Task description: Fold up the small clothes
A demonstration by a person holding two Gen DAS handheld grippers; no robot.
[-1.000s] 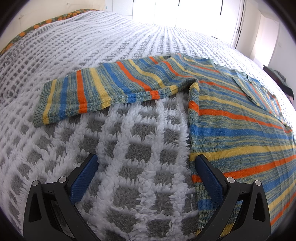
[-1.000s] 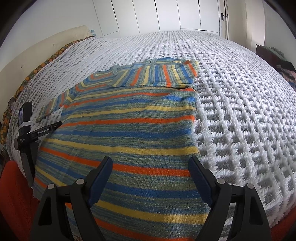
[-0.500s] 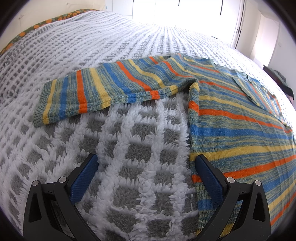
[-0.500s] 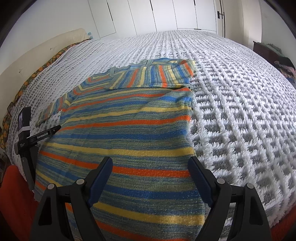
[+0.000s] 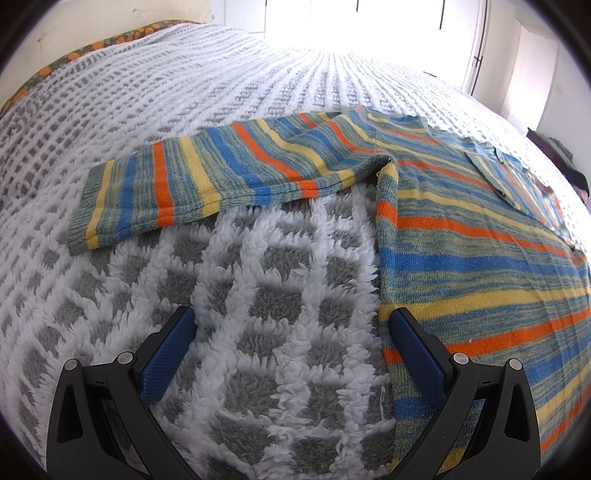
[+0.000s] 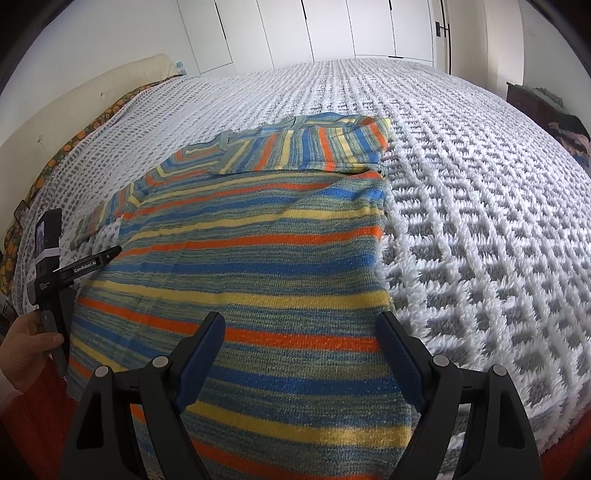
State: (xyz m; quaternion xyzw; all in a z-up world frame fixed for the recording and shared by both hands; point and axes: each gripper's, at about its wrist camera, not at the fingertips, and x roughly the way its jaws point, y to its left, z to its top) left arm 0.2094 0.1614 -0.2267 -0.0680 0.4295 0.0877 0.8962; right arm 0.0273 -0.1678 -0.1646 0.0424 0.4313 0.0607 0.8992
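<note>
Covering nearly the whole scene, a bed blanket (image 5: pixel 258 302) in fluffy white and grey checks carries a striped sweater (image 6: pixel 258 258) laid flat near its near edge. Bands of blue, orange, yellow and grey-green run across the knit.

Seen from the right wrist camera, the sweater body fills the middle of the view, its hem nearest the lens and its neckline at the far end. One sleeve, the folded sleeve (image 6: pixel 325 147), lies turned in across the far part of the body, close to the collar.

Seen from the left wrist camera, the other sleeve, the spread sleeve (image 5: pixel 221 181), stretches out to the left over the blanket, flat, with its ribbed cuff at the far left; the sweater's side edge runs down the right half of that view.

A patterned sheet edge (image 5: pixel 88 46) with orange shapes shows along the far left border of the bed, and white wardrobe doors (image 6: pixel 332 29) stand beyond the far side.

The left gripper (image 5: pixel 291 332) hovers low over bare blanket, jaws spread wide and holding nothing, its right finger (image 5: pixel 417 354) just over the sweater's side edge. The right gripper (image 6: pixel 299 339) hangs above the hem end of the sweater, jaws likewise spread wide and empty.

At the left margin of the right wrist view, the person's left hand (image 6: pixel 26 343) grips the handle of the other tool.
</note>
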